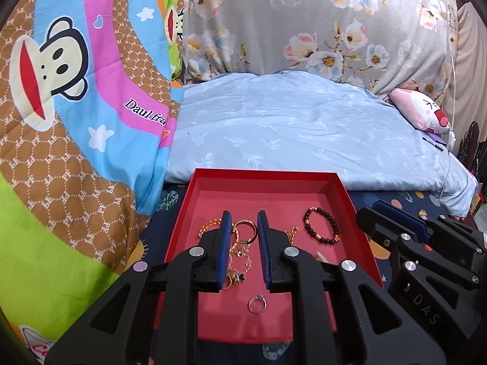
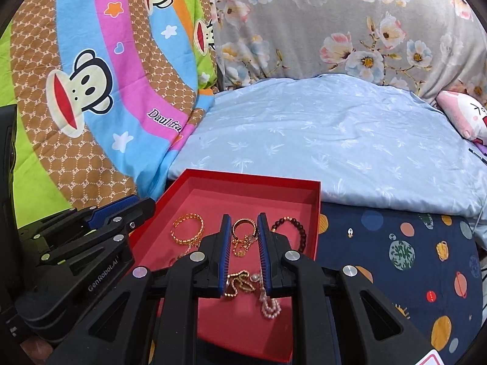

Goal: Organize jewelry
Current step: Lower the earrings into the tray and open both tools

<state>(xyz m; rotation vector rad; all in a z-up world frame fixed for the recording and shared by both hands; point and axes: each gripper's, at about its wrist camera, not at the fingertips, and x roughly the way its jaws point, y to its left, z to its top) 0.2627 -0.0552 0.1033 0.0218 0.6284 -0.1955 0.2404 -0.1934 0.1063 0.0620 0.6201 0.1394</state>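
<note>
I count one red tray [image 1: 344, 194] lying on the bed, on a dark planet-print sheet [image 2: 395, 243], and all the jewelry I can see sits inside it. From the left wrist view I make out one dark beaded bracelet [image 1: 322, 225] at the right of the tray, one gold bangle [image 1: 245, 228], one twisted gold bracelet [image 2: 188, 228] toward the left, one silver ring [image 1: 257, 303] alone near the front, and a tangle of gold chains [image 1: 240, 258] in the middle whose number I cannot tell. The right wrist view adds one small pearl strand [image 2: 270, 305] just beside another gold chain [image 2: 239, 284].

I have two hand-held grippers over the tray. My left hand-held gripper [image 1: 243, 222] has its jaws set narrow with a gap between the blue pads, and nothing is pinched between them. My right hand-held gripper [image 2: 243, 223] looks the same: narrow, pads apart, holding nothing. Behind the tray lie one pale blue quilt [image 1: 289, 127], one cartoon-monkey blanket [image 1: 76, 106] and one floral pillow [image 1: 289, 15].
</note>
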